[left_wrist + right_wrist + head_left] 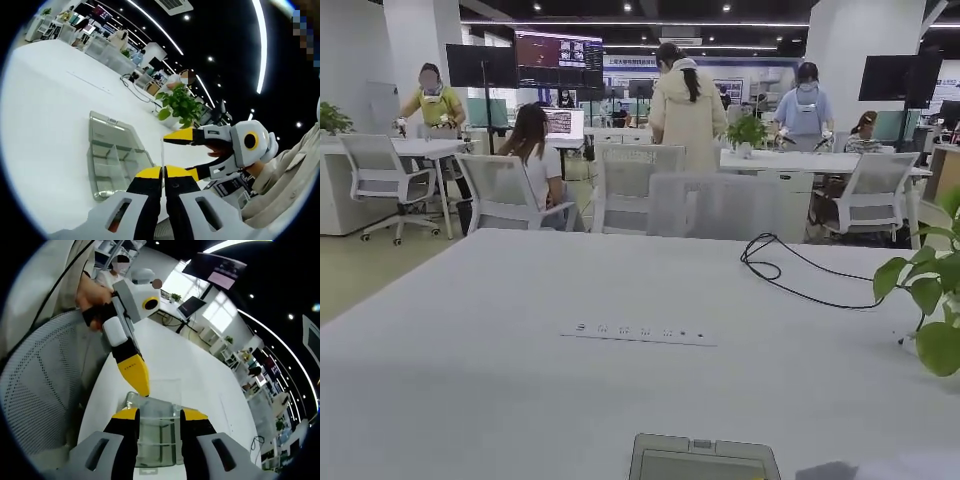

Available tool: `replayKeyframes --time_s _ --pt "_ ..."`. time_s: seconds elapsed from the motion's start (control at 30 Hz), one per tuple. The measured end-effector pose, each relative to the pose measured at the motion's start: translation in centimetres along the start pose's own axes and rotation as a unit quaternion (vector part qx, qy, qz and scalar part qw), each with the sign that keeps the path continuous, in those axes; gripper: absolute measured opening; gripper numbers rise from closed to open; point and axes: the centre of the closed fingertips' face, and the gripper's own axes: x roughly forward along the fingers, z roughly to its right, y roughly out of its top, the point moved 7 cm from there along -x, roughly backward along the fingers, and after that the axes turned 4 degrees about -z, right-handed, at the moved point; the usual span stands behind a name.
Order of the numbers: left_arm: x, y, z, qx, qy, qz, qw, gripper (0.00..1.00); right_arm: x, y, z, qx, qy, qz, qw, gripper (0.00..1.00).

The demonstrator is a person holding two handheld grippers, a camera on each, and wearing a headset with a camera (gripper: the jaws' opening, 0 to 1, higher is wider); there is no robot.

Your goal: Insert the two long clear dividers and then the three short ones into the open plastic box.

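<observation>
Your L tongs [163,172] are closed, yellow tips pinched on a thin clear divider [167,396]. In the left gripper view it's edge-on, a fine line rising straight from the tips. In the right gripper view it's a faint clear sheet hanging off those tips. Long or short one: can't tell.

Your R tongs [160,415] are open, w/ a clear gap between the two yellow tips. The divider sits just ahead of that gap and isn't touched by them. In the left gripper view the R tongs come in from the right, jaws apart, close beside the divider's top.

The open plastic box [91,160] lies flat on the white table [520,380], right below both tongs. The divider is held above it, not seated. Clear partitions show inside the box, making compartments; how many, can't tell. In the head view only the box's far rim pokes in at the bottom edge, centre.

Elsewhere on the table: a flush power strip [638,333] mid-table, a looped black cable [790,270] further back on the right, and a green plant [930,290] at the right edge. A mesh chair back [45,385] is beside you on the left of the right gripper view. People at other desks in the bkgd.
</observation>
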Motion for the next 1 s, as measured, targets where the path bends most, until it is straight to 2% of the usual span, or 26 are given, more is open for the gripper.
replayKeyframes --time_s 0.07,0.13,0.2,0.27,0.4,0.5,0.57,0.67,0.73,0.77,0.8,0.87,0.93,1.0 --pt "-0.1 0.1 0.0 -0.001 0.001 0.001 1.0000 0.00 0.0 0.1 0.1 0.005 -0.006 0.001 1.0000 0.34" --pt "-0.3 0.3 -0.1 0.011 0.006 0.003 0.9999 0.00 0.0 0.1 0.2 0.013 -0.010 0.002 0.9999 0.35" --pt "-0.4 0.2 -0.4 0.032 0.020 -0.007 0.9993 0.00 0.0 0.1 0.3 0.023 -0.011 0.003 0.9997 0.35" --pt "-0.6 0.1 -0.8 0.064 0.036 -0.022 0.9971 0.00 -0.1 0.2 0.4 0.041 -0.007 0.011 0.9991 0.35" --pt "-0.9 -0.3 -1.1 0.128 0.052 -0.046 0.9893 0.00 -0.2 0.4 0.3 0.090 0.014 0.027 0.9955 0.35" --pt "-1.0 -0.6 -1.1 0.159 0.050 -0.060 0.9842 0.00 -0.3 0.4 0.1 0.127 0.039 0.037 0.9904 0.35" --pt "-1.1 -0.8 -1.0 0.178 0.047 -0.065 0.9807 0.00 -0.3 0.4 0.0 0.139 0.053 0.042 0.9881 0.35" --pt "-1.1 -0.9 -0.8 0.213 0.036 -0.075 0.9735 0.00 -0.4 0.3 0.0 0.149 0.069 0.046 0.9854 0.34" --pt "-1.1 -1.0 -0.7 0.247 0.031 -0.088 0.9645 0.00 -0.4 0.2 -0.1 0.149 0.078 0.046 0.9847 0.32" --pt "-1.1 -1.1 -0.7 0.267 0.030 -0.099 0.9581 0.00 -0.5 0.2 -0.3 0.148 0.089 0.045 0.9840 0.32" --pt "-1.1 -1.1 -0.6 0.277 0.031 -0.105 0.9547 0.00 -0.5 0.2 -0.4 0.148 0.093 0.044 0.9837 0.32" --pt "-1.0 -1.3 -0.4 0.272 0.012 -0.110 0.9558 0.00 -0.5 0.2 -0.8 0.143 0.110 0.043 0.9825 0.32" --pt "-1.1 -1.3 -0.2 0.290 -0.003 -0.114 0.9500 0.00 -0.6 0.2 -1.2 0.140 0.129 0.042 0.9808 0.30" --pt "-1.2 -1.5 0.1 0.313 -0.018 -0.129 0.9408 0.00 -0.7 0.2 -1.6 0.143 0.148 0.044 0.9777 0.30"
